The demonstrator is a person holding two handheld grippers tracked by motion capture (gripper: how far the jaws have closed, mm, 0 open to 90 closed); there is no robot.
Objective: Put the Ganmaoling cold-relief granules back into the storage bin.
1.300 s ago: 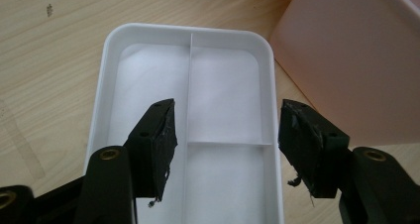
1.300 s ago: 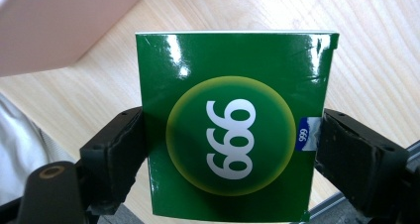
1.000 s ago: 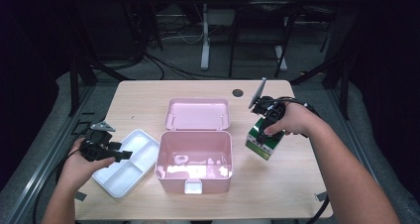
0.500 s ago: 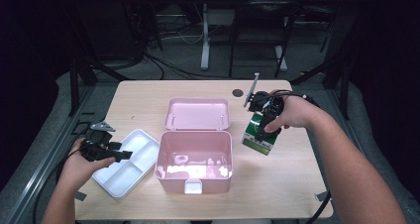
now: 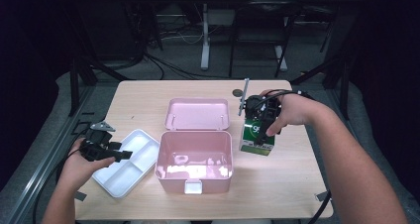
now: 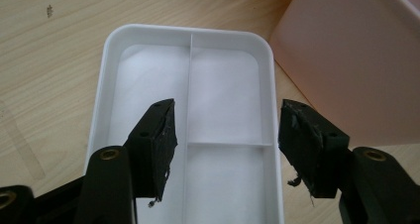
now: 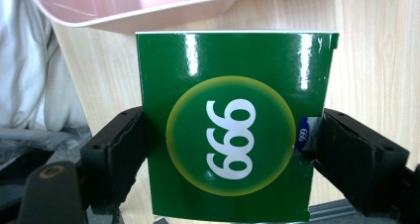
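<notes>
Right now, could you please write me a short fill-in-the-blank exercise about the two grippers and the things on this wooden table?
1. The right gripper is shut on a glossy ____ cardboard box printed 999.
2. The left gripper hangs open over a white plastic tray split into ____ compartments.
3. The hinged lid of the pink plastic box stands ____.

Missing words: green; three; open

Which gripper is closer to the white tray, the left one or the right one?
Left. The left gripper hangs open directly over the white tray. The right gripper is on the far side of the pink box, shut on the green box.
</notes>
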